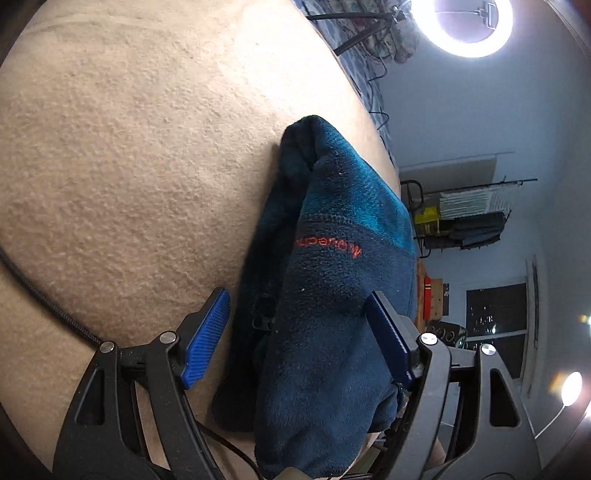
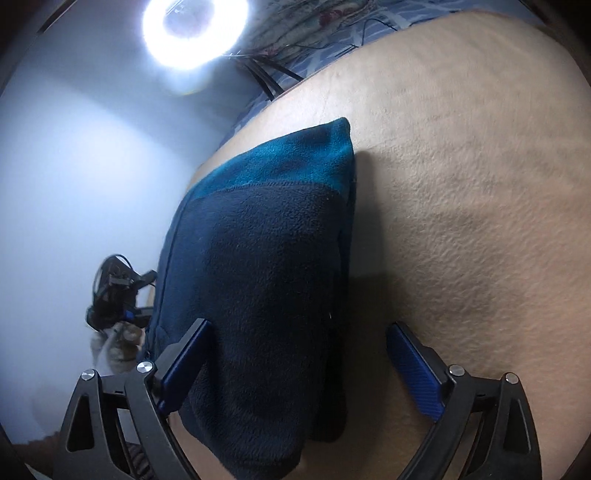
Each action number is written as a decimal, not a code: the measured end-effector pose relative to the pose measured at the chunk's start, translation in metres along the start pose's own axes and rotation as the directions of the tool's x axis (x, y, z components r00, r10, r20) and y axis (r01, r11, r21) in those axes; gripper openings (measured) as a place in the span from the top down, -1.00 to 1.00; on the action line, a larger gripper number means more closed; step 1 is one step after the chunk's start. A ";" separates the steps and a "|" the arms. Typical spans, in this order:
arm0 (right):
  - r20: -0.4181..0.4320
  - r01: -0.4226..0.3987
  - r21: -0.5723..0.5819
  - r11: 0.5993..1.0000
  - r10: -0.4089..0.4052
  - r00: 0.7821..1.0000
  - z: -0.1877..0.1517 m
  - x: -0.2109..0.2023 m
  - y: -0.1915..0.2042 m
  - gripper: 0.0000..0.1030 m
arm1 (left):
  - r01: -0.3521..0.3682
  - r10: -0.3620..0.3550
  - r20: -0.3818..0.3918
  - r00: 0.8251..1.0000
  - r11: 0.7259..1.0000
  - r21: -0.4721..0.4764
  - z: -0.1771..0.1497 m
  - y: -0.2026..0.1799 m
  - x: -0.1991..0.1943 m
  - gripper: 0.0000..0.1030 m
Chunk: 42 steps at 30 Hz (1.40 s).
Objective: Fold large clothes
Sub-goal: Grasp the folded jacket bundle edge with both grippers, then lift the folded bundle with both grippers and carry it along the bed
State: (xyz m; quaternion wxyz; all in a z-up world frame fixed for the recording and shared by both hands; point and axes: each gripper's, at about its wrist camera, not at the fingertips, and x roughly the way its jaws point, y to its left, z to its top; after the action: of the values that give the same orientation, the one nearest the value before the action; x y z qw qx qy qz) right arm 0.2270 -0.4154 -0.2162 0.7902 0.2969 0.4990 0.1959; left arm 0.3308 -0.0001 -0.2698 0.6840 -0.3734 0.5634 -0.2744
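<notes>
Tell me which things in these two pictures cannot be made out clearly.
- Fleece garment, left wrist view: near end cut off by the bottom edge; its type is unclear.
- Orange lettering: too distorted to read.
- Left gripper in right wrist view: small and dark.
- Ring light: glare washes out its centre.

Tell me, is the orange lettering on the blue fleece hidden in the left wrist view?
No, the orange lettering shows plainly on the dark blue fleece, just below a seam.

Folded fleece on carpet, ring light beyond its far end
</notes>
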 end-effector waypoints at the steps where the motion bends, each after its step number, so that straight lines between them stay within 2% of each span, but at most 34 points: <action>1: 0.002 -0.014 0.003 1.000 0.014 1.000 0.001 0.001 -0.001 -0.89 | -0.003 0.003 -0.009 1.000 1.000 0.014 0.000 -0.002 0.002 -0.51; 3: -0.004 -0.045 0.006 0.999 0.045 0.999 0.003 0.005 -0.001 -0.89 | -0.020 0.021 -0.022 1.000 0.999 0.034 0.003 -0.008 0.009 -0.51; 7: -0.032 -0.089 -0.001 0.996 0.089 0.996 0.010 0.016 0.006 -0.68 | -0.053 0.056 -0.044 0.997 0.996 0.076 0.007 -0.023 0.023 -0.51; 10: -0.045 -0.080 -0.005 0.997 0.079 0.996 0.011 0.019 0.013 -0.63 | -0.104 0.108 -0.036 0.993 0.989 0.101 0.003 -0.033 0.029 -0.51; 12: -0.050 -0.060 -0.012 0.998 0.059 0.997 0.009 0.019 0.018 -0.50 | -0.132 0.136 -0.032 0.990 0.984 0.119 0.001 -0.039 0.031 -0.34; 14: -0.051 -0.053 -0.018 0.998 0.052 0.997 0.005 0.017 0.020 -0.20 | -0.142 0.148 -0.038 0.988 0.981 0.130 0.001 -0.042 0.035 -0.18; 17: -0.052 -0.036 -0.030 0.999 0.034 0.998 0.004 0.012 0.026 0.08 | -0.144 0.152 -0.051 0.987 0.981 0.129 0.003 -0.046 0.033 0.01; 22: -0.052 0.050 -0.093 0.994 -0.055 0.997 0.007 0.005 0.048 0.26 | -0.199 0.216 -0.077 0.973 0.962 0.187 0.006 -0.066 0.030 0.12; 25: -0.057 0.093 -0.130 0.987 -0.101 0.993 0.007 0.002 0.056 0.30 | -0.232 0.265 -0.100 0.959 0.939 0.254 0.008 -0.079 0.035 0.06; 28: -0.055 0.099 -0.156 0.983 -0.108 0.993 0.007 0.001 0.058 0.29 | -0.233 0.266 -0.117 0.957 0.943 0.238 0.013 -0.074 0.035 -0.14; 30: -0.048 0.104 -0.155 0.982 -0.113 0.992 0.007 0.000 0.056 0.18 | -0.221 0.252 -0.116 0.961 0.947 0.233 0.014 -0.068 0.033 -0.29; 32: -0.048 0.111 -0.137 0.984 -0.119 0.992 0.006 0.001 0.050 -0.14 | -0.200 0.230 -0.121 0.966 0.955 0.221 0.012 -0.058 0.037 -0.38; 35: -0.044 0.106 -0.109 0.988 -0.111 0.993 0.005 0.002 0.040 -0.44 | -0.132 0.154 -0.127 0.980 0.977 0.168 0.012 -0.043 0.044 -0.42; 36: -0.047 0.088 -0.097 0.991 -0.093 0.995 0.003 0.004 0.035 -0.48 | -0.110 0.127 -0.113 0.985 0.982 0.151 0.011 -0.041 0.045 -0.42; 38: -0.043 0.046 -0.050 0.998 -0.049 0.998 0.001 0.006 0.025 -0.47 | -0.090 0.104 -0.090 0.991 0.985 0.146 0.010 -0.042 0.048 -0.40; 39: -0.034 0.007 -0.015 1.000 -0.008 0.999 -0.001 0.008 0.019 -0.41 | -0.092 0.106 -0.084 0.991 0.983 0.156 0.010 -0.044 0.051 -0.22; 40: -0.030 -0.020 0.000 1.000 0.020 0.999 -0.001 0.008 0.017 -0.18 | -0.107 0.121 -0.078 0.990 0.981 0.164 0.009 -0.048 0.054 -0.14; 42: -0.023 -0.050 0.016 0.999 0.050 0.998 -0.003 0.010 0.020 0.04 | -0.137 0.150 -0.058 0.987 0.975 0.177 0.006 -0.055 0.053 0.08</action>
State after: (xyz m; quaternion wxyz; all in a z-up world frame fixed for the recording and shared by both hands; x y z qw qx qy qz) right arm 0.2284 -0.3940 -0.2103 0.7768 0.3131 0.5022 0.2152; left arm 0.3505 -0.0720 -0.2540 0.7114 -0.2613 0.5869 -0.2849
